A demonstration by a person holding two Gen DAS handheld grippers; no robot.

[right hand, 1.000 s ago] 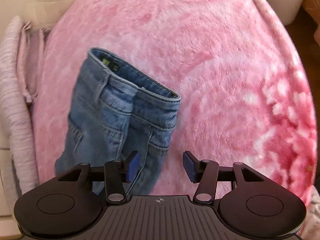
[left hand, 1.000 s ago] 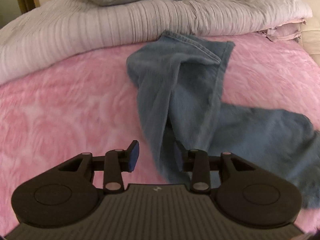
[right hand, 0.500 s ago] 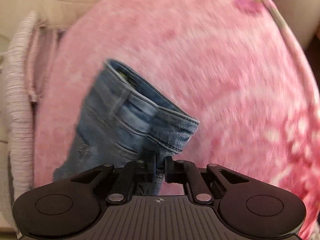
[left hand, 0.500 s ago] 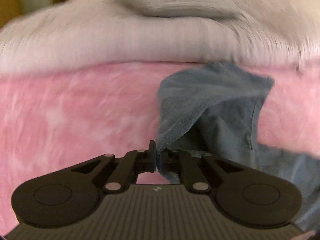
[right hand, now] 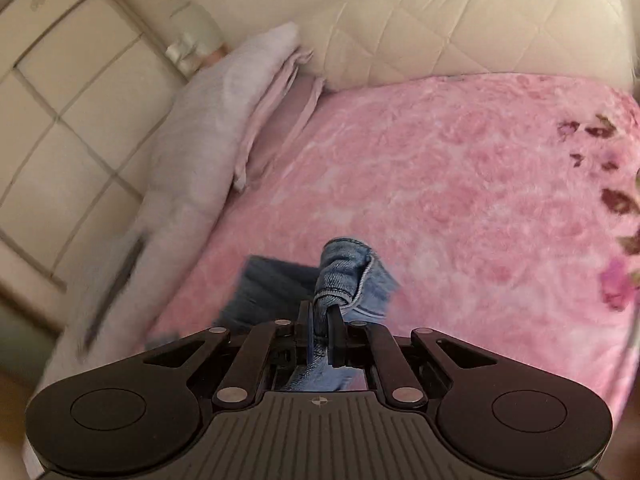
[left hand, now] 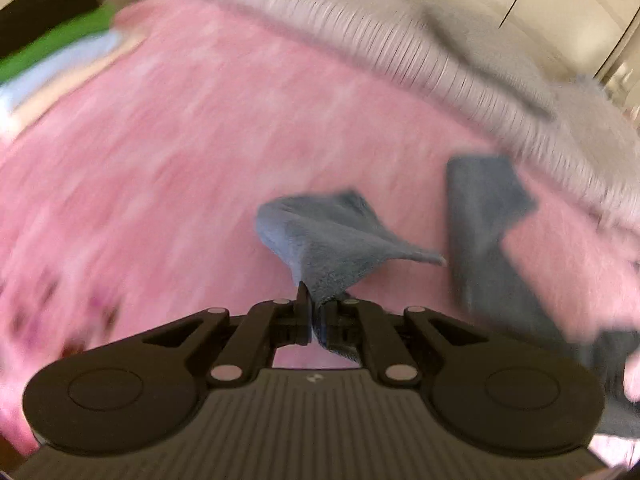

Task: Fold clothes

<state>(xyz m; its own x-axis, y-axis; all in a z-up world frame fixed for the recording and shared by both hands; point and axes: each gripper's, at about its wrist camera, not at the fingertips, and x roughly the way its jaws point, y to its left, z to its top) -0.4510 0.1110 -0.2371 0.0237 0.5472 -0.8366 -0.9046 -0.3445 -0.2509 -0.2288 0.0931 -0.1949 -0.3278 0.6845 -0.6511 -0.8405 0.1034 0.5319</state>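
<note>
A pair of blue jeans lies partly lifted off the pink blanket (left hand: 180,152). In the left wrist view my left gripper (left hand: 316,300) pinches a bunched fold of the jeans' leg (left hand: 332,240); its jaws are opening slightly with the denim still pressed between the pads. Another stretch of the jeans (left hand: 484,240) trails to the right on the bed. In the right wrist view my right gripper (right hand: 320,312) is shut on the jeans' waistband (right hand: 344,268), which stands up from the pads above the blanket (right hand: 440,200). The picture from the left is blurred.
A grey ribbed duvet (left hand: 400,40) runs along the far side of the bed, and shows as duvet (right hand: 200,140) at the left. A stack of folded clothes (left hand: 48,48), green and pale blue, sits at the far left. A cream quilted headboard (right hand: 400,20) bounds the bed.
Both grippers went from open beside the jeans to shut on denim, then rose and rolled. The left one swept sideways, pulling the leg up off the blanket.
</note>
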